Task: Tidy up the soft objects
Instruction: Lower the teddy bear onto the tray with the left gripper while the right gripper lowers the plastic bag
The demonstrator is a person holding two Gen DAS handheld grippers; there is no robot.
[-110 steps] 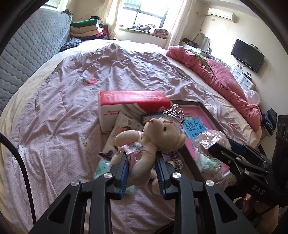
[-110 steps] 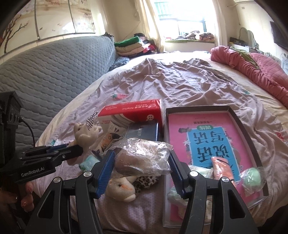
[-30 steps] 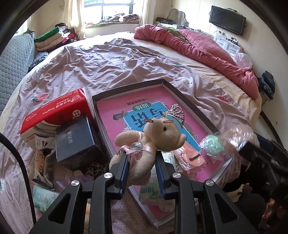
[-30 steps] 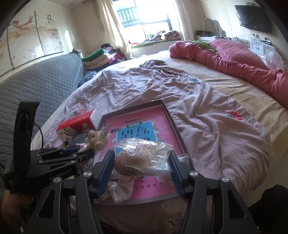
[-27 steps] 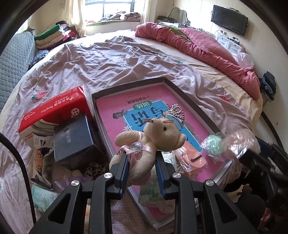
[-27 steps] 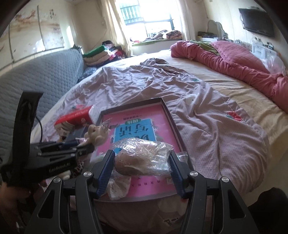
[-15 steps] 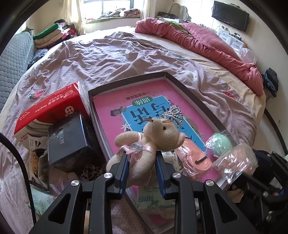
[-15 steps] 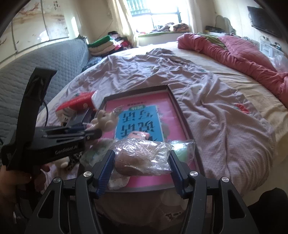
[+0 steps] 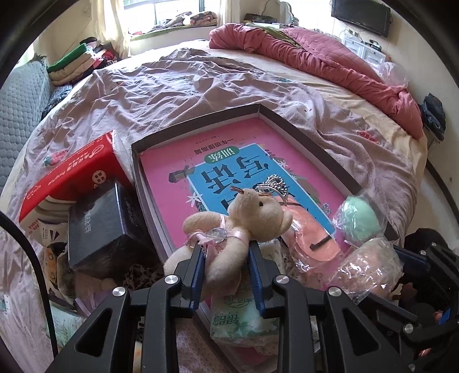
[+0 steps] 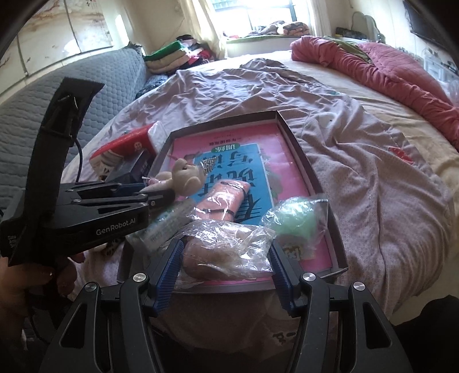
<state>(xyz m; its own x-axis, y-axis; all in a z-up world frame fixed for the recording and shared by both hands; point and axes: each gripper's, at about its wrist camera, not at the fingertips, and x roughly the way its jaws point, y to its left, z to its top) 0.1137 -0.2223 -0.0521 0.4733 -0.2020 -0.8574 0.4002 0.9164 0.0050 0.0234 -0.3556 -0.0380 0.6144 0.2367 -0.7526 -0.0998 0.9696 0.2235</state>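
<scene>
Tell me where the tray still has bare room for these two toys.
Free: the tray's far half, pink book cover between the far rim and the bear. Crowded: the near end, with the green ball, orange toy and tissue pack. Left of the tray, the boxes block passage.

A large bed (image 9: 200,94) fills the room, covered by a crumpled mauve quilt (image 9: 160,86) with small printed motifs; a cream sheet (image 9: 338,94) shows along its right edge. A rolled red-pink duvet (image 9: 330,66) lies along the bed's far right edge. A grey quilted headboard (image 10: 57,94) runs along the left side, with folded clothes (image 9: 77,66) stacked at the far left corner. Bright daylight comes through a window (image 10: 258,11) with pale curtains (image 10: 206,25), its sill (image 9: 172,25) piled with bedding. A dark television (image 9: 361,11) hangs on the cream right wall above a white cabinet (image 9: 364,48)
</scene>
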